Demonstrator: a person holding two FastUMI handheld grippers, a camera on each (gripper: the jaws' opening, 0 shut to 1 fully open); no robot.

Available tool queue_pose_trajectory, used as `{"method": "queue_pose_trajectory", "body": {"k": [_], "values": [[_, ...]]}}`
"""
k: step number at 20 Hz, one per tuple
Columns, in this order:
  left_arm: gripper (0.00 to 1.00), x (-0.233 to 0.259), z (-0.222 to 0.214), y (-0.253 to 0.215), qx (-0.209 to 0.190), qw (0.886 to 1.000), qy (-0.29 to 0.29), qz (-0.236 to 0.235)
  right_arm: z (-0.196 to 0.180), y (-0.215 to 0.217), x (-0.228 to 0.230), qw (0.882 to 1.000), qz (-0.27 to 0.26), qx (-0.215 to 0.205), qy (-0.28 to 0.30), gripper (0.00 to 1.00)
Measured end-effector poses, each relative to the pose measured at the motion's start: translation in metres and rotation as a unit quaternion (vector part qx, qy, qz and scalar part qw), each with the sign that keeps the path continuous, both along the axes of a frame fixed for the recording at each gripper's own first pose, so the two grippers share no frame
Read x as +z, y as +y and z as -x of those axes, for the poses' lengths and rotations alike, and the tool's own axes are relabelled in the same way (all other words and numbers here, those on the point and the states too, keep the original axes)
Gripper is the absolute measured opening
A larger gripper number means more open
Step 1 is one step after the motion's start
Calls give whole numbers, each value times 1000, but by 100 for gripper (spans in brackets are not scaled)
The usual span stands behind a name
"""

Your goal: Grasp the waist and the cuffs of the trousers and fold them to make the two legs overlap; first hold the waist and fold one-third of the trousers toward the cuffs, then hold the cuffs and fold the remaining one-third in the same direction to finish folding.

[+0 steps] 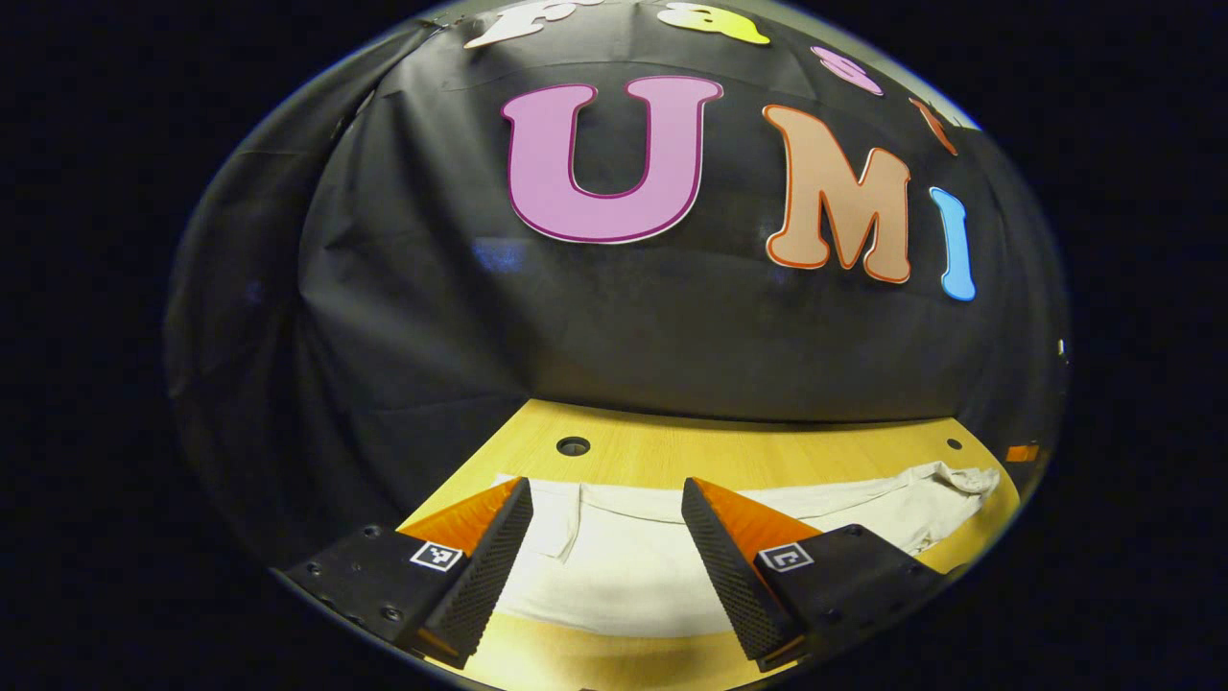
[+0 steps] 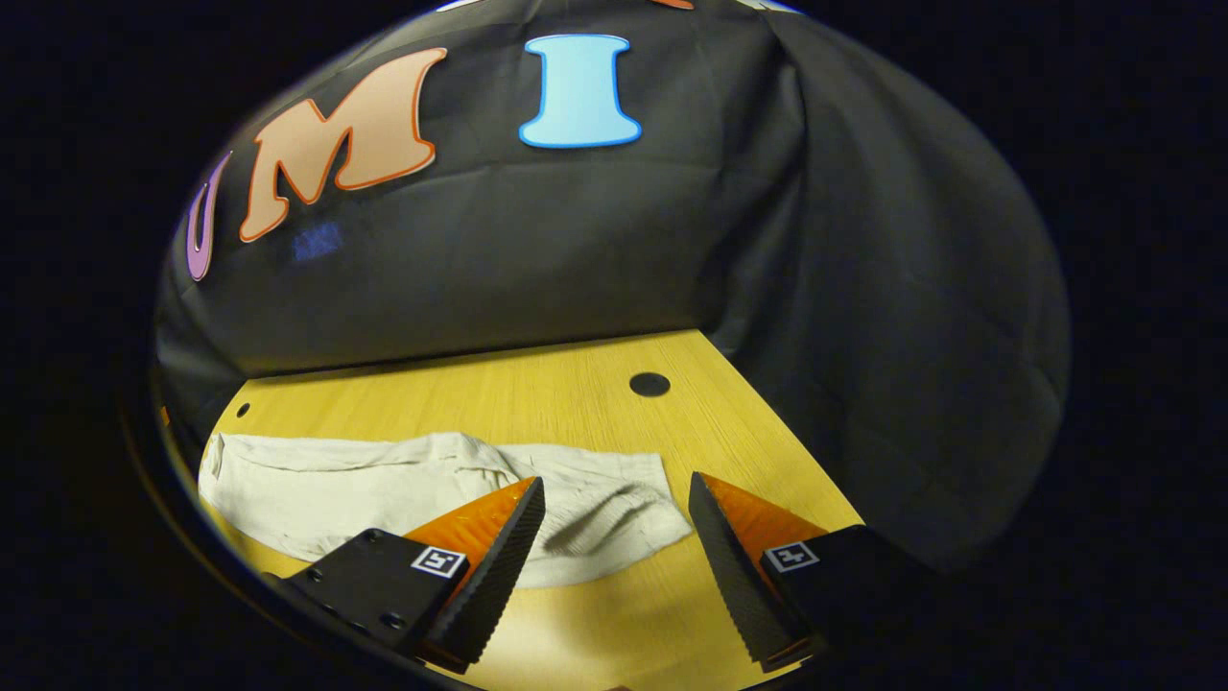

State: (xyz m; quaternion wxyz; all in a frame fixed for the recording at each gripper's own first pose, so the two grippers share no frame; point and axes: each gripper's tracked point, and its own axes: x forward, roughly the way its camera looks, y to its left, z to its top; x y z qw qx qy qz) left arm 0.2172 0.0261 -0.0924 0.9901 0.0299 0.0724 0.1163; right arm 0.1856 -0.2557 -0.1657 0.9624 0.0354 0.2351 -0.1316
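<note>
Both grippers hovering open over the trousers, nothing gripped yet.

The cream trousers point(image 1: 672, 537) are lying along the wooden desk point(image 2: 537, 384) near its front edge. The left gripper point(image 1: 607, 523) is hanging with fingers spread over one end, the right gripper point(image 2: 616, 523) likewise over the other; each should pinch both layers at the near hem edge.

Recording booth, staged setup, not a lived-in room. Black cloth wall point(image 1: 614, 336) hangs creased behind and wraps round the side point(image 2: 911, 317). Light wood desk point(image 2: 537, 384) butts against it, with round holes point(image 2: 649, 384) in the top. Pale trousers point(image 2: 384, 489) lie flat on it.
</note>
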Motion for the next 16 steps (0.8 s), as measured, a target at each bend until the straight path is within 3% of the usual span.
{"method": "queue_pose_trajectory", "body": {"k": [7,8,9,10,11,15,16], "values": [[95,1,39,-27,51,999,-13,1,0,-29,-58,996,-83,-13,38,97],[96,4,42,-30,54,998,-15,-6,-3,-31,-64,994,-98,-14,40,91],[96,7,45,-32,59,998,-17,-12,-6,-34,-67,992,-115,-16,40,96],[95,8,47,-34,61,998,-18,-14,-8,-31,-71,990,-135,-15,42,90],[95,10,49,-37,63,998,-18,-16,-11,-30,-75,987,-154,-16,44,94],[95,12,51,-49,69,997,-18,-24,-20,-28,-93,980,-193,-22,49,93],[95,10,51,-54,66,997,-16,-22,-22,-23,-97,977,-204,-23,51,75]]}}
